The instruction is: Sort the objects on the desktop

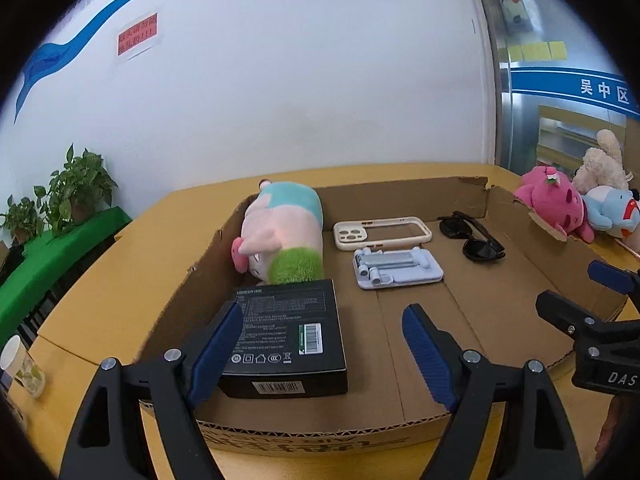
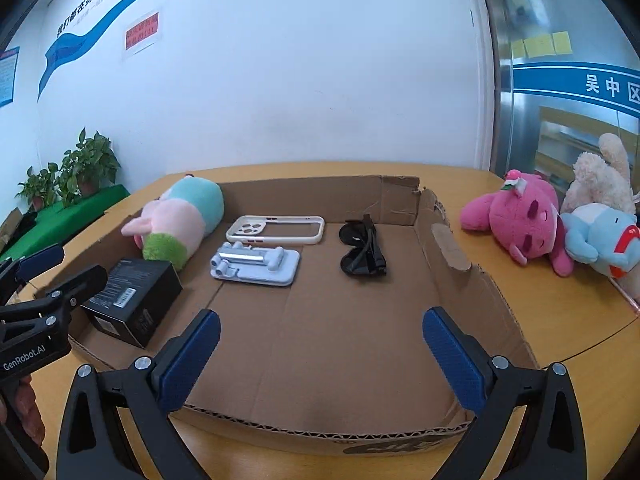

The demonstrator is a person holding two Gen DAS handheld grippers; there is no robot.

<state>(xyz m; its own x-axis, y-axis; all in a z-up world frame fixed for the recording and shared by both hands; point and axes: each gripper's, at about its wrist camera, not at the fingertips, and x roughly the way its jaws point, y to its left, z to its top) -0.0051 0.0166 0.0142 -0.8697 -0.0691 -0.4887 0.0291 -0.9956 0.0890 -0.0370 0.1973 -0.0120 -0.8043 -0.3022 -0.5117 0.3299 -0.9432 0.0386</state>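
Note:
A shallow cardboard tray (image 2: 472, 292) lies on the yellow table. In it are a pink, teal and green plush (image 2: 180, 220), a black box (image 2: 136, 300), a cream phone case (image 2: 276, 230), a pale blue phone stand (image 2: 256, 264) and black sunglasses (image 2: 362, 252). My left gripper (image 1: 322, 312) hangs open over the tray's near left part, above the black box (image 1: 288, 332) and not pressing on it. Over the tray's near middle, my right gripper (image 2: 320, 316) stands wide open with nothing between its pads. Each gripper also shows at the edge of the other's view.
Outside the tray, at the table's right, lie a pink plush (image 2: 520, 220), a light blue plush (image 2: 600, 240) and a cream plush (image 2: 600, 176). A paper cup (image 1: 22, 364) stands at the near left. Potted plants (image 2: 80, 168) sit on a green shelf by the white wall.

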